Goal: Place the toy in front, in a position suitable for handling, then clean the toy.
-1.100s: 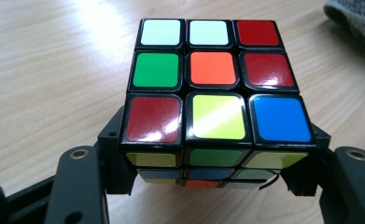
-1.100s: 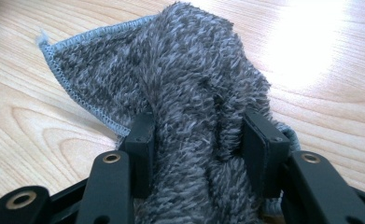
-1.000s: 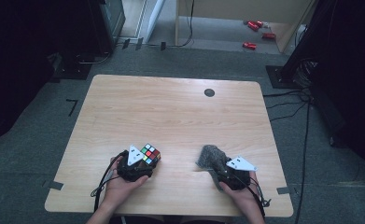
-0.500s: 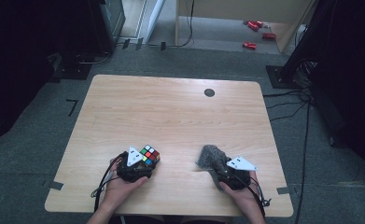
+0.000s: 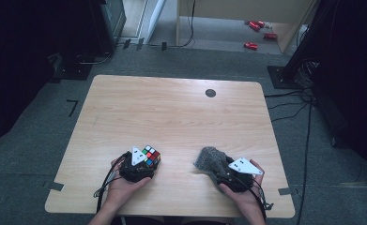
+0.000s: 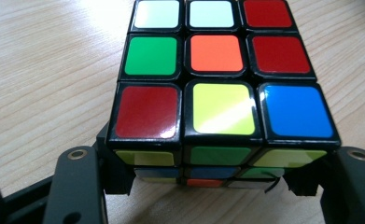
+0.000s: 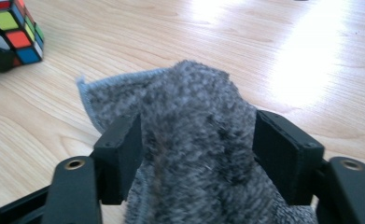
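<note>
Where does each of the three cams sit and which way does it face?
High view: above the person's side, looking forward and down on the table; both forearms enter from the bottom, left gripper at picture left, right gripper at right.
Left gripper view: rides the left gripper, looks along its jaws, shut on the puzzle cube.
Right gripper view: rides the right gripper, looks along its jaws, which have just been opening, with the grey cloth between them.
Shared: the cube shows in all three; the cloth in the high and right gripper views.

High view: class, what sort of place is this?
Probably a lab or workshop set up for recording. A lone light wooden table stands on grey carpet, black cables trail across the floor, and dark equipment stands surround it.
</note>
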### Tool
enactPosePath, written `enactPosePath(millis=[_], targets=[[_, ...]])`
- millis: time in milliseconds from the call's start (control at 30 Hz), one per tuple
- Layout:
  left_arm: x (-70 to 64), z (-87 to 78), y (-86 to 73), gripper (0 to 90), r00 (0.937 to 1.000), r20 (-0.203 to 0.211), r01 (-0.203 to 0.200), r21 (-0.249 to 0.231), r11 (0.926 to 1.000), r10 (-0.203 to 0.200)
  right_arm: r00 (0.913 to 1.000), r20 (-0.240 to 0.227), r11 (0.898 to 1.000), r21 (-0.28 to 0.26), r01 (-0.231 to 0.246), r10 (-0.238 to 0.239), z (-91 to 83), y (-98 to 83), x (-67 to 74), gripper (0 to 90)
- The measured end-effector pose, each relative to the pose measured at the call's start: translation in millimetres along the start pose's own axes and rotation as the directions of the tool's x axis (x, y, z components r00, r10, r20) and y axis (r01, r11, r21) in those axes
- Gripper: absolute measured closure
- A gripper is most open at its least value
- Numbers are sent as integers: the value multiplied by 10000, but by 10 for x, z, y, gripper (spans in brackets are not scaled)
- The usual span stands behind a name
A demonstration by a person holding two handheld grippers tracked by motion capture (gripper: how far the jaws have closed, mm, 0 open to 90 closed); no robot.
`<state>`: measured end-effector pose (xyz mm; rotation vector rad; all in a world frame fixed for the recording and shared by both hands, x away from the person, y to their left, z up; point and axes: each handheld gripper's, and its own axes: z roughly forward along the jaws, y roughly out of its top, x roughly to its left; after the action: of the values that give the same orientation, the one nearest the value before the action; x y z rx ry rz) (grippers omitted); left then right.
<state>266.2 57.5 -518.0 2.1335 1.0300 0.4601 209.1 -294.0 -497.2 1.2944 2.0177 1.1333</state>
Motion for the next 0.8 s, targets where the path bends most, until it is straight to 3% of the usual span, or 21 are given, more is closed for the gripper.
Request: enactPosePath(millis=[100, 133, 233, 300, 333, 367, 433, 467, 567, 667, 800], targets=[[24, -7, 3, 344, 9998, 90, 156, -83, 9998, -155, 10000, -52, 9998, 219, -40, 42, 19, 15, 39, 305], [32, -17, 7, 348, 9998, 95, 168, -159, 9997, -166, 9999, 132, 9982, 592, -21, 13, 71, -13, 49, 305], [40, -39, 24, 348, 9998, 167, 125, -354, 9993, -120, 9997, 185, 9959, 894, -151, 135, 120, -39, 34, 321], [49, -69, 40, 348, 9997, 238, 107, -436, 9990, -97, 9997, 181, 9939, 1083, -203, 184, 170, -71, 16, 367], [50, -84, 51, 348, 9994, 301, 165, -561, 9983, -148, 9996, 260, 9940, 1090, -114, 86, 196, -92, 11, 451], [51, -103, 65, 348, 9993, 359, 115, -659, 9978, -91, 9996, 260, 9940, 1090, -114, 86, 196, -92, 11, 451], [45, -142, 105, 349, 9990, 436, -49, -757, 9971, 82, 9994, 302, 9938, 1094, -181, 149, 208, -88, -17, 549], [40, -162, 126, 349, 9988, 459, -137, -860, 9962, 177, 9990, 278, 9936, 1066, -382, 354, 197, -65, -56, 666], [17, -206, 201, 349, 9973, 619, -340, -1027, 9941, 405, 9985, 175, 9937, 977, -541, 526, 169, -28, -83, 737], [-18, -215, 270, 349, 9950, 683, -641, -1140, 9914, 721, 9981, -65, 9958, 684, -612, 618, 127, 76, -88, 758], [-72, -200, 370, 349, 9906, 798, -1000, -1277, 9868, 1108, 9957, -542, 9968, -228, -768, 754, 45, 339, -7, 758]])
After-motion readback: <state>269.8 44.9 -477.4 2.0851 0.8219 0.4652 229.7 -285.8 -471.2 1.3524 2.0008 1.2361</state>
